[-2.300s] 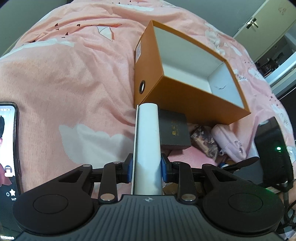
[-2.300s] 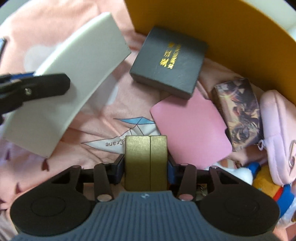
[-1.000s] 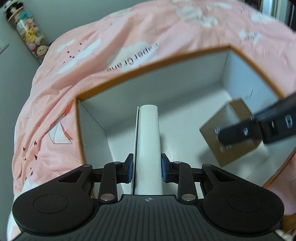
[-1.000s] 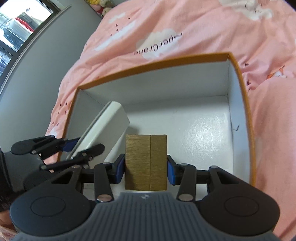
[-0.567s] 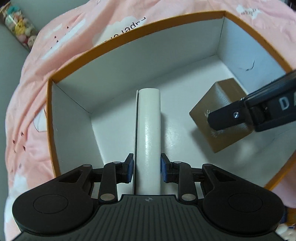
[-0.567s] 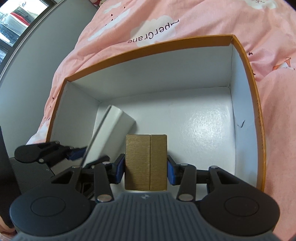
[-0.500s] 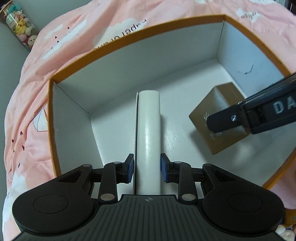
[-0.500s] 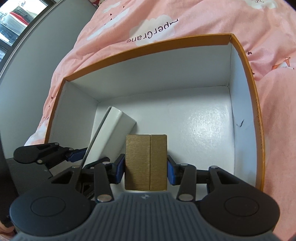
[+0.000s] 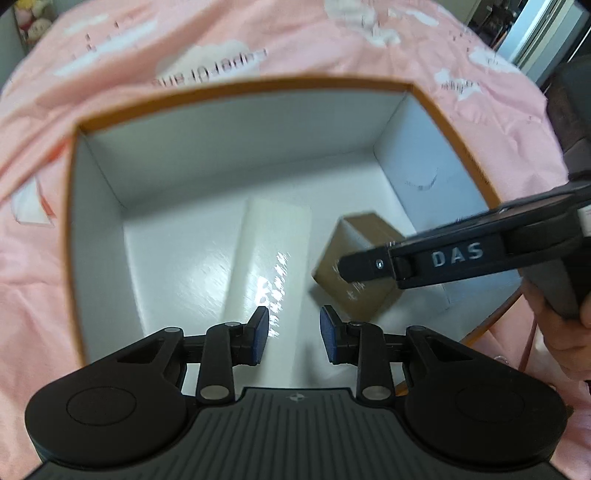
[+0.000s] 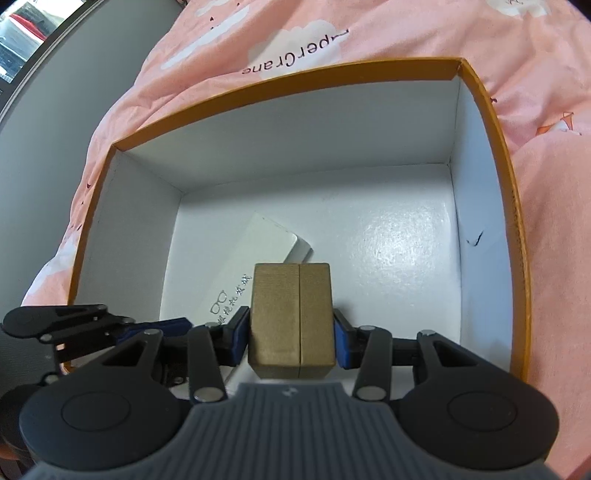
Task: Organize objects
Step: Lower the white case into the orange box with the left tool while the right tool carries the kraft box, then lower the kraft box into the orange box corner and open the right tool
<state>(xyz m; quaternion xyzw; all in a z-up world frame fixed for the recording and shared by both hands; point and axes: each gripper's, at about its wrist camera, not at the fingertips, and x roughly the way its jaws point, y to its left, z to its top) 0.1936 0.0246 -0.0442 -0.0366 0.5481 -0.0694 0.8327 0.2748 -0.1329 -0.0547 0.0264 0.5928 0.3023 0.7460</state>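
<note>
An orange box with a white inside (image 9: 236,173) (image 10: 295,144) sits on the pink bedcover. A flat white box (image 9: 269,251) (image 10: 258,258) lies on its floor. My left gripper (image 9: 294,332) is open and empty just above the near end of the white box. My right gripper (image 10: 291,332) is shut on a small gold box (image 10: 291,314) (image 9: 354,251) and holds it inside the orange box, to the right of the white one. The right gripper's finger (image 9: 424,258) crosses the left wrist view.
The pink bedcover (image 9: 258,40) (image 10: 535,74) with cloud prints surrounds the orange box on all sides. A grey wall (image 10: 48,96) rises beyond the bed's left edge. A door or cabinet (image 9: 535,29) shows at far right.
My left gripper has opened and let go of the white box, which now lies flat on the orange box's floor. My right gripper still holds the gold box, slightly lower.
</note>
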